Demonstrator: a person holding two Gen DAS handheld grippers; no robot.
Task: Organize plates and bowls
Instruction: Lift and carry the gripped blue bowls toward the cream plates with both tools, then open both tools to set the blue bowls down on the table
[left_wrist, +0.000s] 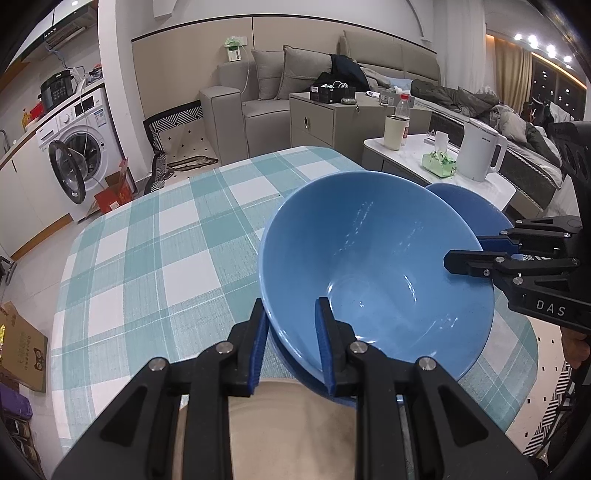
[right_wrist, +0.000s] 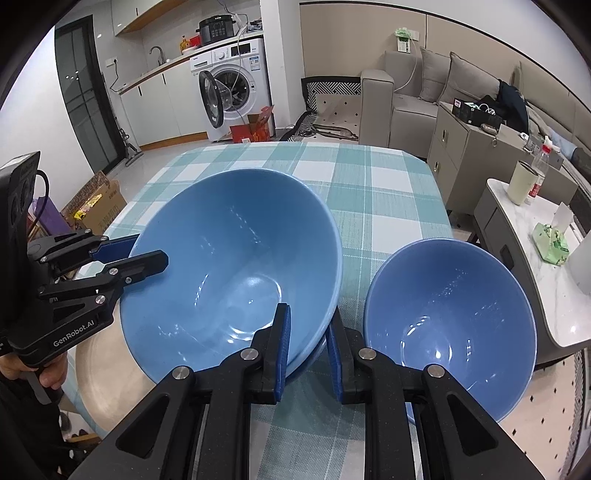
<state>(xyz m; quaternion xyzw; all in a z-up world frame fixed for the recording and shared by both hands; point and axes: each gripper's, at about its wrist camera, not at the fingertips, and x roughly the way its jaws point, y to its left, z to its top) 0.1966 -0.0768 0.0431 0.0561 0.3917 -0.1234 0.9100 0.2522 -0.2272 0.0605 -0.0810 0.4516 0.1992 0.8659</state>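
A large blue bowl (left_wrist: 369, 258) (right_wrist: 229, 266) is tilted just above the checked tablecloth (left_wrist: 147, 240) (right_wrist: 369, 184). My left gripper (left_wrist: 291, 332) (right_wrist: 136, 251) is shut on its near-left rim. On the opposite rim my right gripper (right_wrist: 309, 332) (left_wrist: 465, 249) is shut too. Beneath the bowl a second blue rim (left_wrist: 295, 373) shows, and what it belongs to is hidden. A beige plate (left_wrist: 277, 424) (right_wrist: 107, 373) lies under that at the table's near edge. A smaller blue bowl (right_wrist: 450, 314) (left_wrist: 465, 206) stands upright on the cloth to the right.
A marble side table (right_wrist: 546, 295) at the right carries a white kettle (left_wrist: 480, 151), a cream cup (right_wrist: 522, 182), a bottle and a green tissue pack (right_wrist: 550, 240). Beyond the table are a grey sofa (left_wrist: 258, 81) and a washing machine (right_wrist: 232, 85). Cardboard boxes (right_wrist: 99, 203) sit on the floor.
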